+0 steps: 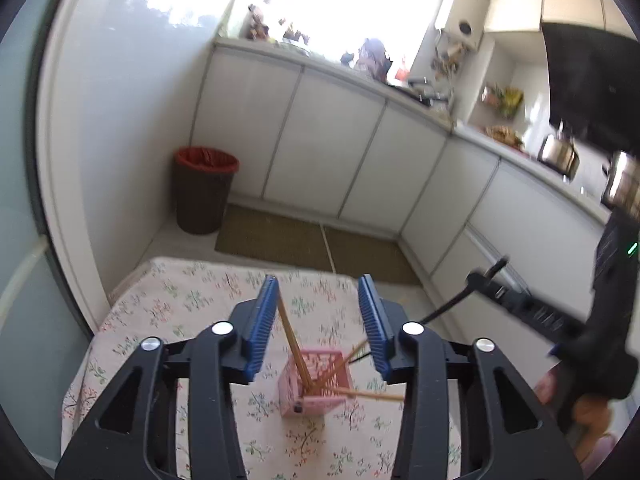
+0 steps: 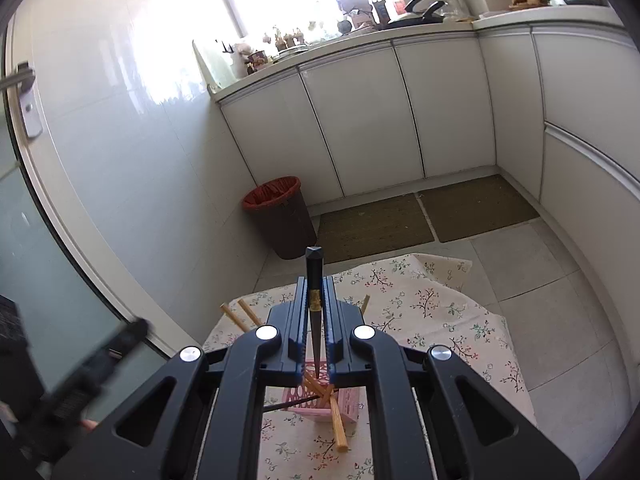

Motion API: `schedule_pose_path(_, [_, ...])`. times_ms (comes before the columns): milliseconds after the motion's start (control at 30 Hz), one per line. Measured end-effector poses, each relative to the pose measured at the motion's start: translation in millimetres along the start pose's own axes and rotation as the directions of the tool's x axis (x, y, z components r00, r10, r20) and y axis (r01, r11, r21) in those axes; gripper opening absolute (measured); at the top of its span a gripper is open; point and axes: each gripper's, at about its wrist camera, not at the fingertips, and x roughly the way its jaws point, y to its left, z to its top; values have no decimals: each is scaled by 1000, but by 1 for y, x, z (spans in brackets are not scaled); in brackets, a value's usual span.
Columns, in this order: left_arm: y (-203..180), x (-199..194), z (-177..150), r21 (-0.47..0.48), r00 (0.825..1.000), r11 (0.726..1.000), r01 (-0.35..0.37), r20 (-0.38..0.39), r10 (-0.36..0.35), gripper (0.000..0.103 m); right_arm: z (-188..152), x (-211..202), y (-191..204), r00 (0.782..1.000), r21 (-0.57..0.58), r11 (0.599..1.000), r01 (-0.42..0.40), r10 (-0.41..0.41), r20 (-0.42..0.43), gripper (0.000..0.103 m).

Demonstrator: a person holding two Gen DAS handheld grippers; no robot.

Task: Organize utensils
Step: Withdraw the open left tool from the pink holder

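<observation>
The left gripper (image 1: 318, 312) hangs over the table with its ribbed blue pads (image 1: 262, 322) parted; a slim wooden chopstick (image 1: 292, 346) leans up between them, close by the left pad, though whether it touches that pad is hard to tell. Its lower end sits in the pink basket (image 1: 316, 384), a small square plastic holder with lattice walls, standing on the floral tablecloth (image 1: 180, 300). Two more wooden chopsticks (image 1: 372, 395) rest in the basket and stick out over its rim to the right.

The right gripper (image 2: 314, 304) is clamped on a black chopstick (image 2: 314, 280), a tapered square stick with a gold band, held upright between the pads with its thin tip pointing down at the basket (image 2: 352, 404). Its blunt faceted top stands above the fingertips. Wooden chopsticks (image 2: 338, 428) cross inside the basket and one juts out over the cloth (image 2: 440, 320). A brown bin (image 2: 280, 220) with a red liner stands on the tiled floor by the white cabinets (image 2: 360, 120)
</observation>
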Motion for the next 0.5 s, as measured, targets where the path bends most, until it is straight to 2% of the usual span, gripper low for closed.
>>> schedule_pose_path(133, [15, -19, 9, -49, 999, 999, 3, 50, -1, 48, -12, 19, 7, 999, -26, 1000, 17, -18, -27, 7])
schedule_pose_path(367, [31, -10, 4, -83, 1000, 996, -13, 3, 14, 48, -36, 53, 19, 997, -59, 998, 11, -15, -74, 9])
schedule_pose_path(500, [31, -12, 4, -76, 1000, 997, -26, -2, 26, 49, -37, 49, 28, 998, -87, 996, 17, -23, -61, 15])
